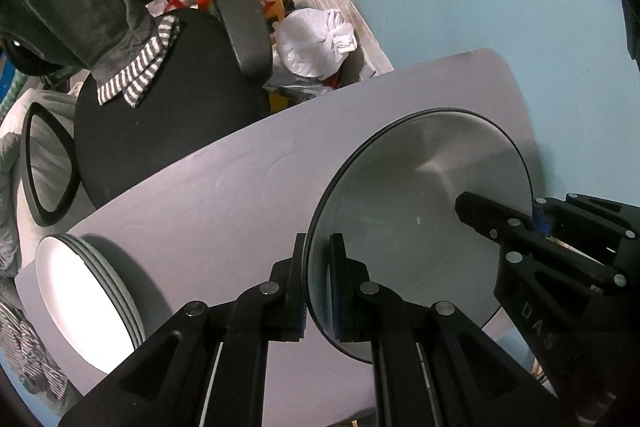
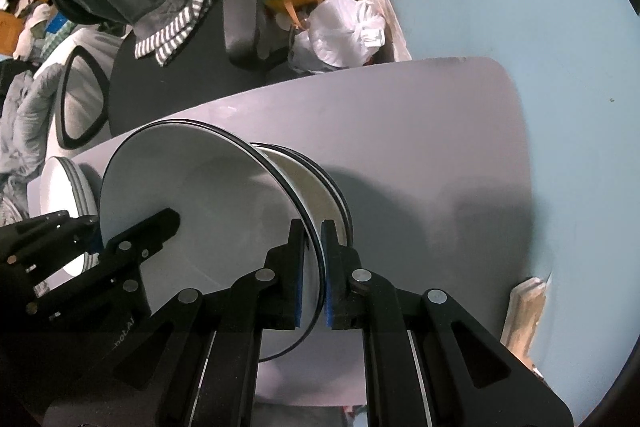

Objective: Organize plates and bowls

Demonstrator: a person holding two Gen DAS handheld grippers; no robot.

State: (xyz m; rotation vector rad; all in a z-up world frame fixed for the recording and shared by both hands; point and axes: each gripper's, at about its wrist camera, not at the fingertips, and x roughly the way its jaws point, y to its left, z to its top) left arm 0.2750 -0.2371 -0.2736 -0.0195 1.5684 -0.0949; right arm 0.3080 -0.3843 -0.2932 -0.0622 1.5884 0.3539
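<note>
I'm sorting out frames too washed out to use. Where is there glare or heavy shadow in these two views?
Left wrist view: the stacked plates are blown out white, while the held plate looks grey and dim. Right wrist view: a dark shadow lies on the table beside the plate; edges bend.

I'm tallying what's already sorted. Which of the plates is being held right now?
The black-rimmed plate, gripped at opposite edges by the left gripper and right gripper. The white stack at the table's end and the stack behind it sit untouched.
</note>
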